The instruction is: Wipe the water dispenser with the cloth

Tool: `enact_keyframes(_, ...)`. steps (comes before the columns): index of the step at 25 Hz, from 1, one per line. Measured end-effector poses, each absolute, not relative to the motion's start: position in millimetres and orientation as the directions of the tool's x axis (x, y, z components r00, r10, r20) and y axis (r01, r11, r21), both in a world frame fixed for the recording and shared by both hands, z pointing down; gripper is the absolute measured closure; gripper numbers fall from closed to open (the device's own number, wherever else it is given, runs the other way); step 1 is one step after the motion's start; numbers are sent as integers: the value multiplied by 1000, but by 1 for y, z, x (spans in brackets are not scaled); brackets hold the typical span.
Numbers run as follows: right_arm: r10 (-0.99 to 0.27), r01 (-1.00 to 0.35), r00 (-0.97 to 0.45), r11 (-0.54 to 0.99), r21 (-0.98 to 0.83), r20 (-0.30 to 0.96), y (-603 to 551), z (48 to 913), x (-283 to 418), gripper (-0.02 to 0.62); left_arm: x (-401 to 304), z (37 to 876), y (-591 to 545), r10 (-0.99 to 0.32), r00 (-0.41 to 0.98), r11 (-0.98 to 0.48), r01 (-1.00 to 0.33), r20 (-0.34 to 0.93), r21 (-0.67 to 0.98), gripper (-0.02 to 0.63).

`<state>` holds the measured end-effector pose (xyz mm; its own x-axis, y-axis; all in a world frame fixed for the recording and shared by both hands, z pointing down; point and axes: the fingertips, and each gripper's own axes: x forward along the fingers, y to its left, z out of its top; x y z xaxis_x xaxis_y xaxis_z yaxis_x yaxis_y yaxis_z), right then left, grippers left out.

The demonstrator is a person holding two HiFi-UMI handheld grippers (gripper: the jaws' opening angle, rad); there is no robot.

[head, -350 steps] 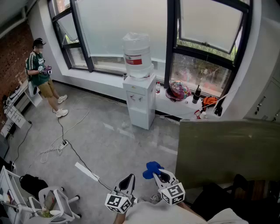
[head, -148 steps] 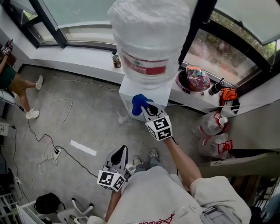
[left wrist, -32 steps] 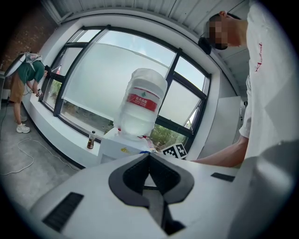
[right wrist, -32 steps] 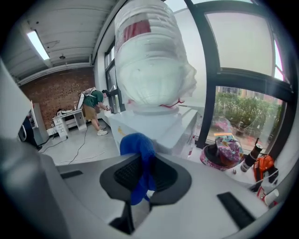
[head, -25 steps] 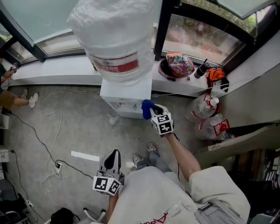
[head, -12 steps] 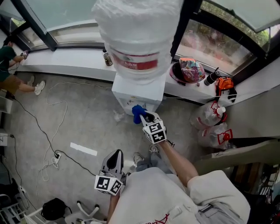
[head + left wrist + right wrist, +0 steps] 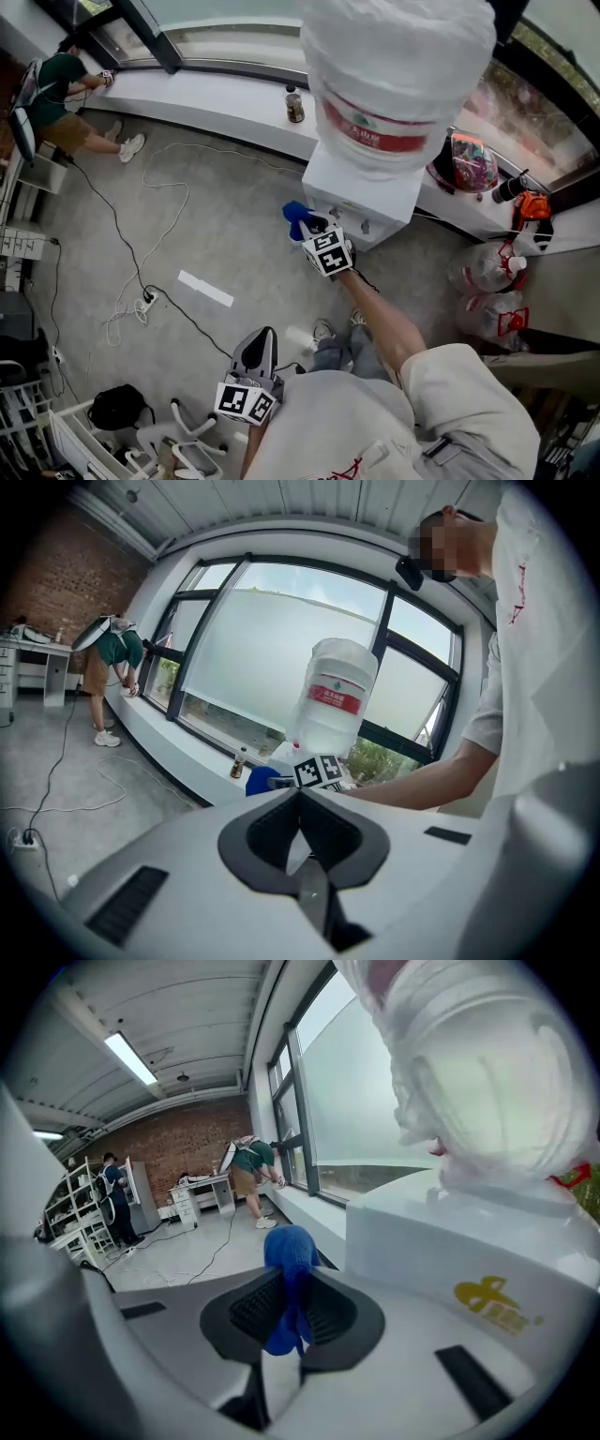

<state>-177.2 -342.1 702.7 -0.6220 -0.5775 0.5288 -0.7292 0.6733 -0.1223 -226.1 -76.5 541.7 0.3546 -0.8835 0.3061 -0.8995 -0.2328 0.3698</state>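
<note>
The white water dispenser (image 7: 367, 195) stands against the window sill with a large plastic-wrapped bottle (image 7: 398, 75) on top. My right gripper (image 7: 307, 228) is shut on a blue cloth (image 7: 295, 217) and is held at the dispenser's front left corner. In the right gripper view the cloth (image 7: 289, 1265) bulges out of that gripper (image 7: 291, 1283), with the dispenser's cabinet (image 7: 469, 1260) close on the right; I cannot tell if they touch. My left gripper (image 7: 262, 338) hangs low by my body, shut and empty. Its own view shows this gripper (image 7: 300, 794) aimed at the bottle (image 7: 333, 705).
A person (image 7: 61, 89) bends at the sill far left. A small bottle (image 7: 294, 103) stands on the sill beside the dispenser. Cables (image 7: 141, 234) and a white strip (image 7: 206, 288) lie on the floor. Bags (image 7: 492, 281) sit at right, an office chair (image 7: 178, 441) bottom left.
My right gripper has carried the cloth leftward from the dispenser's front to its left corner. The head view has swung, so the dispenser now sits further right. The left gripper stays low and shut.
</note>
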Motion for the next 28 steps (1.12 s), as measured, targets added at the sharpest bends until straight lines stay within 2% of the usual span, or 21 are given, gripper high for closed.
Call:
enact_keyframes(10,-595,-772,-568,625,-118,568,-382,727,-167,541,-240,551,-71,-884,318,-188,-913,343,363,594)
enact_keyframes(28,-709,-897,-419,419,-138,568,-334,723,-19,541,-175,548,-97,-809,506,-391,-843,300,370,594)
